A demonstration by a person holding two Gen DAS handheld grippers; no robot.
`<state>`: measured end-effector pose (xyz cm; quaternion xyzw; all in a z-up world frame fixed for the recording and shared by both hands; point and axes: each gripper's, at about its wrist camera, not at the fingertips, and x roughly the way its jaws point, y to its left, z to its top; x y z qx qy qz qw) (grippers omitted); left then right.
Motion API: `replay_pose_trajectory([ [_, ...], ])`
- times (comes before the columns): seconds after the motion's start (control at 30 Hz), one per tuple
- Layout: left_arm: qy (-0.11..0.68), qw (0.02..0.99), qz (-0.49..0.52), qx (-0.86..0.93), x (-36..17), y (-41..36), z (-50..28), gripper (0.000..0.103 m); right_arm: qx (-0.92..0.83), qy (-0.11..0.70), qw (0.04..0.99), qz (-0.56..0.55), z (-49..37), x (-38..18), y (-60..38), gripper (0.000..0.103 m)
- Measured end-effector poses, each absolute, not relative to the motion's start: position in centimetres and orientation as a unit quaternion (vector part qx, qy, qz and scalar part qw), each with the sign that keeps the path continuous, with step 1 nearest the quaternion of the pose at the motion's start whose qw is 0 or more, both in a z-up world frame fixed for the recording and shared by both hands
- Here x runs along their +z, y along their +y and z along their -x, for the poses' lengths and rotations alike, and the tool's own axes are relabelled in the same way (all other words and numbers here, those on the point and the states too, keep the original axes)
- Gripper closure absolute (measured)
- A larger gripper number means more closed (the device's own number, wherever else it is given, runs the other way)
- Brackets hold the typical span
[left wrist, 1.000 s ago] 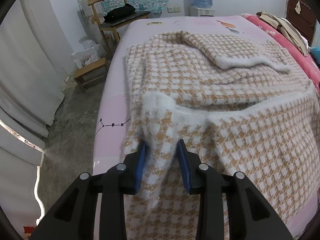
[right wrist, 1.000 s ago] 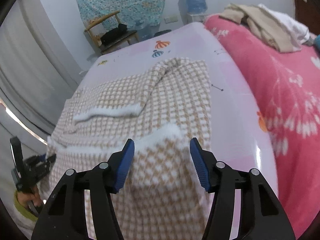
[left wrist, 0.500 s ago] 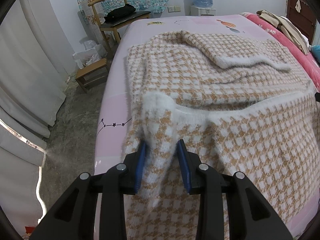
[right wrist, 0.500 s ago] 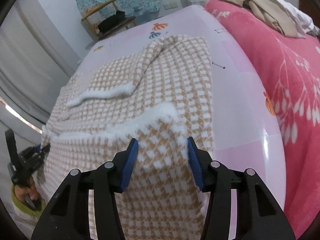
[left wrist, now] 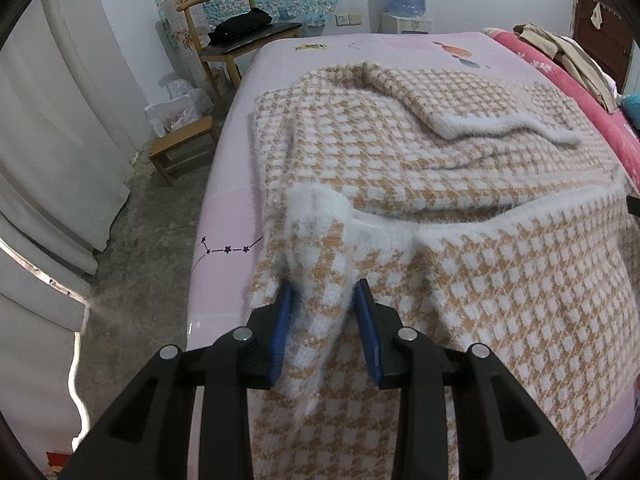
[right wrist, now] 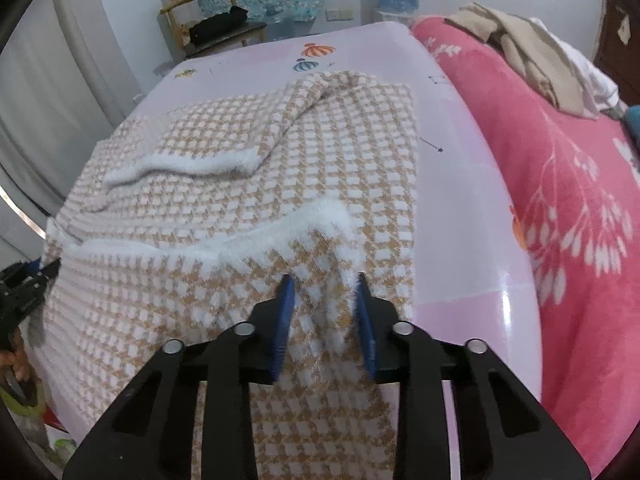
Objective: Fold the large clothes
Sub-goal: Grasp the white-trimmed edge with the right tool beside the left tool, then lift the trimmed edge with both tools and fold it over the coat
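Two fisheye cameras rode the handheld grippers at the foot of a pink-sheeted bed [left wrist: 240,128], both tilted down along their own fingers and looking up the mattress toward the far wall. The left wrist view sat close over the near left corner of a checked knit garment [left wrist: 440,160], taking in the floor, a wooden chair [left wrist: 236,40] and curtains. The right wrist view hung just as close over the near right corner, catching a pink floral blanket [right wrist: 560,168]. Both views shared the garment [right wrist: 256,184], chair [right wrist: 212,28] and far wall
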<state>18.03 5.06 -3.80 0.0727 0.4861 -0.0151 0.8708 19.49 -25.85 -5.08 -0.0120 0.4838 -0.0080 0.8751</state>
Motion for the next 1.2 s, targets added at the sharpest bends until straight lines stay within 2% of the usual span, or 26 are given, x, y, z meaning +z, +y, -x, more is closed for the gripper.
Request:
replay_pose_trajectory([
  [0.1,0.484,0.873,-0.066,-0.018,-3.8,5.4,-18.0,0.072,-0.021,0.479,0.877,0.029,-19.0,-4.9,-25.3,0.094],
  [0.27,0.476,0.877,-0.053,-0.027,-3.7,5.9,-18.0,0.073,-0.032,0.462,0.886,0.035,-18.2,-4.2,-24.8,0.097],
  [0.43,0.463,0.884,-0.065,-0.028,-3.0,5.9,-17.5,0.084,-0.035,0.437,0.898,0.029,-16.7,-2.9,-24.6,0.098],
  [0.63,0.437,0.896,-0.072,-0.026,-1.3,5.7,-16.1,0.091,-0.031,0.411,0.911,0.026,-15.2,-1.5,-24.0,0.098],
  [1.2,0.37,0.926,-0.075,-0.021,2.9,5.9,-11.4,0.093,-0.026,0.363,0.932,-0.003,-11.4,1.0,-23.7,0.098],
])
